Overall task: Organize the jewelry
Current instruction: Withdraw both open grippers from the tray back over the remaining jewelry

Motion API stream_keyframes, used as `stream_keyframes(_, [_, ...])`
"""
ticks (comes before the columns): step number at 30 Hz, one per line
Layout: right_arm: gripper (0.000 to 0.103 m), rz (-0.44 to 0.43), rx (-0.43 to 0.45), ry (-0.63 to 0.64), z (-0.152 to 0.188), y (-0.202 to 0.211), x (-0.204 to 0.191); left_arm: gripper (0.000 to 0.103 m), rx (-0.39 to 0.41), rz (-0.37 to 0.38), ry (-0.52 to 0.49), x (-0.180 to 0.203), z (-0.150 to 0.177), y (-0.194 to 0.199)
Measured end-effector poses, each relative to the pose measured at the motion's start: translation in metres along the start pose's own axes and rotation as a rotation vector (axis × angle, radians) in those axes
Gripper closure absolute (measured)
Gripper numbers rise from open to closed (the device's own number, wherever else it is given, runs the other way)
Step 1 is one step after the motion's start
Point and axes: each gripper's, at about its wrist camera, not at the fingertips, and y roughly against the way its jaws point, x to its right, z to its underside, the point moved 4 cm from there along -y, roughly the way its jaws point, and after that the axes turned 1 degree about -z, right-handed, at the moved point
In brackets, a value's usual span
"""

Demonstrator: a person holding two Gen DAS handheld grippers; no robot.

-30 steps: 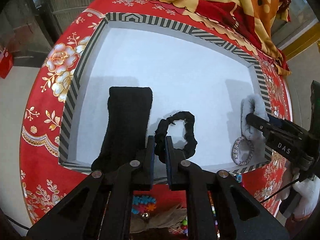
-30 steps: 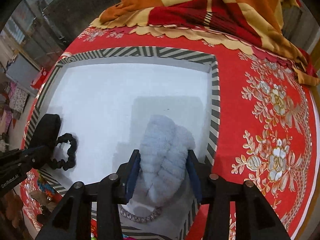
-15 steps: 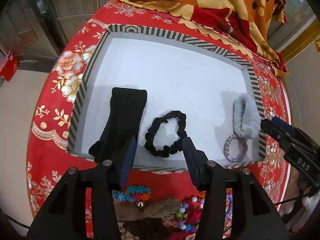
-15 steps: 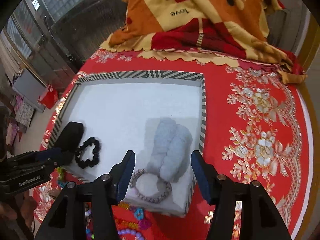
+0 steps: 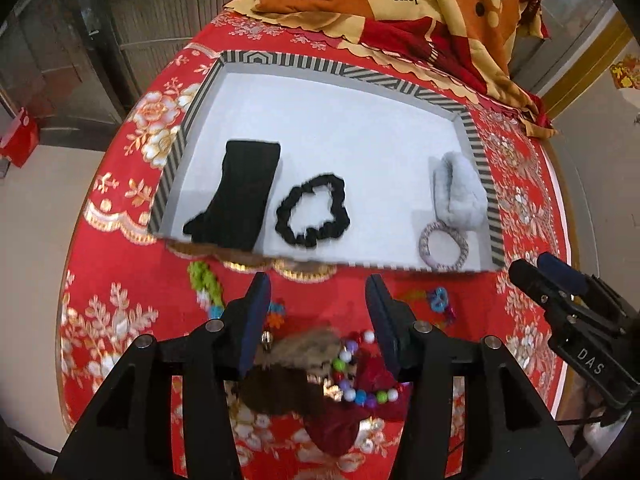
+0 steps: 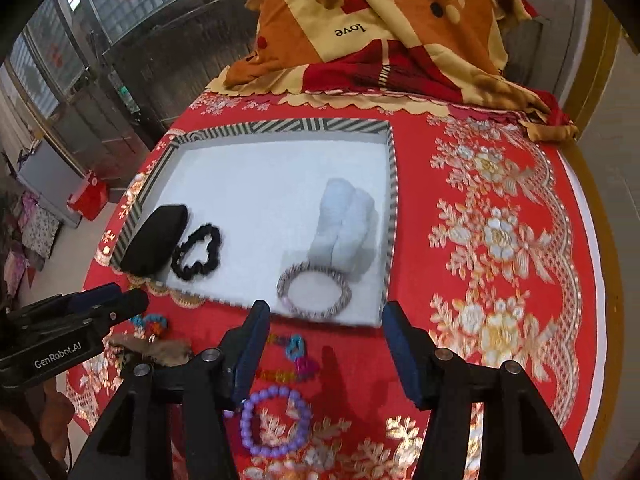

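Observation:
A white tray with a striped rim lies on the red tablecloth. Inside it lie a black headband, a black scrunchie, a grey fluffy band and a silver bracelet. My left gripper is open and empty, pulled back in front of the tray above a pile of beads. My right gripper is open and empty too, above a purple bead bracelet and colourful clips.
A folded orange and red blanket lies beyond the tray. A green hair piece and a brown furry item lie in front of the tray. The table's edge curves close on the left and right.
The left gripper let go of the black scrunchie and the right let go of the grey fluffy band. Both opened and drew back and up from the tray.

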Motion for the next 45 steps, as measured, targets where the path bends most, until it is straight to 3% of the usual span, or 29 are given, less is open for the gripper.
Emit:
stream_keyframes(23, [0.047,0.017,-0.038,0.05,0.085,0.031,-0.008,0.054,-0.045,-0.032,0.072,-0.016,0.099,0.029])
stream_keyframes(45, [0.044,0.01,-0.085,0.058,0.111,0.029,0.0,0.054,-0.073,-0.055,0.196,-0.06,0.129,0.039])
